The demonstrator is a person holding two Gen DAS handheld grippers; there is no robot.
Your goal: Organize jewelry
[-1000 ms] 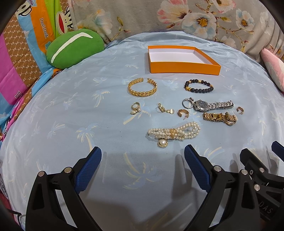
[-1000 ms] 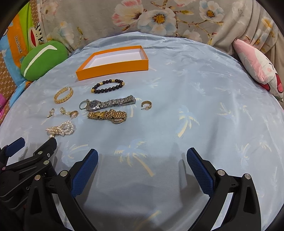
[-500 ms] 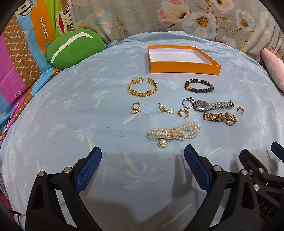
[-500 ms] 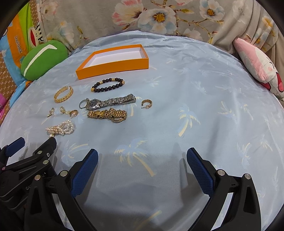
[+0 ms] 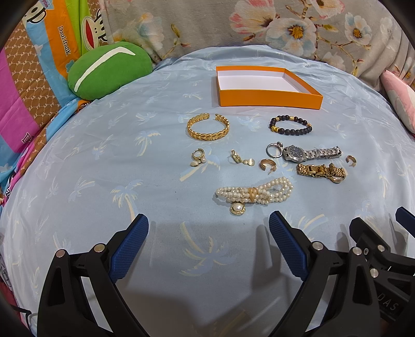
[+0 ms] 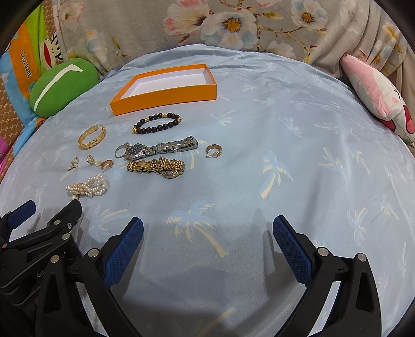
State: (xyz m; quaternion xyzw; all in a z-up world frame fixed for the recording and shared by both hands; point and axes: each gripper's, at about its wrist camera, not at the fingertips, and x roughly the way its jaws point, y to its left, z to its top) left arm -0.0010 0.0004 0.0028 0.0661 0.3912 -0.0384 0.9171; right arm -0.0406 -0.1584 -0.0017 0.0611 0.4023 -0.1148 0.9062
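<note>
Jewelry lies spread on a light blue palm-print sheet point(image 5: 77, 181) in front of an empty orange box point(image 5: 269, 98) point(image 6: 166, 94). A gold cuff point(image 5: 208, 126), a dark bead bracelet point(image 5: 290, 126), a silver watch point(image 5: 311, 153), a gold watch point(image 5: 321, 171), a pearl bracelet point(image 5: 254, 193) point(image 6: 88, 187), a silver ring point(image 5: 274, 150) and several small earrings rest apart. My left gripper point(image 5: 208, 228) stands open just short of the pearl bracelet. My right gripper point(image 6: 207, 230) is open over bare sheet, right of the jewelry.
A green cushion point(image 5: 109, 70) sits at the back left beside a bright cartoon-print cloth point(image 5: 33, 64). A floral fabric point(image 6: 233, 23) runs along the back. A pink and white plush point(image 6: 376, 90) lies at the far right.
</note>
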